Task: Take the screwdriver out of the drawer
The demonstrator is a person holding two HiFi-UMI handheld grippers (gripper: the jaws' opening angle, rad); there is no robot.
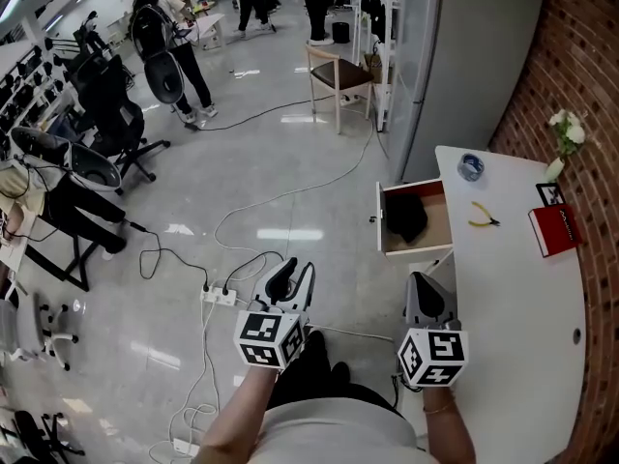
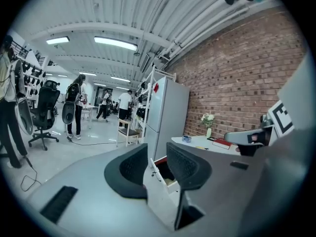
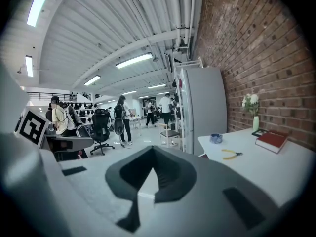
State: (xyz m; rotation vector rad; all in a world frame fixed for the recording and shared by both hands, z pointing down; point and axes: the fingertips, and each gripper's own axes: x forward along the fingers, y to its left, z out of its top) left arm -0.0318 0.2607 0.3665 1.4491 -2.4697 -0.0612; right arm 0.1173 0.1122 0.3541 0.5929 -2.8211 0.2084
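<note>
Drawer [image 1: 437,228] pulled out leftward; dark object [image 1: 406,217] inside, long axis unclear

The person is holding both grippers out ahead of the body, short of the open drawer [image 1: 440,225] and tilted slightly downward toward it. The left gripper [image 1: 290,274] [image 2: 157,164] is standing with its jaws apart, nothing between them. The right gripper [image 1: 422,283] [image 3: 154,152] is holding its jaws together at the tips, empty. The left forearm [image 1: 224,419] and right forearm [image 1: 453,433] are reaching forward side by side.
</note>
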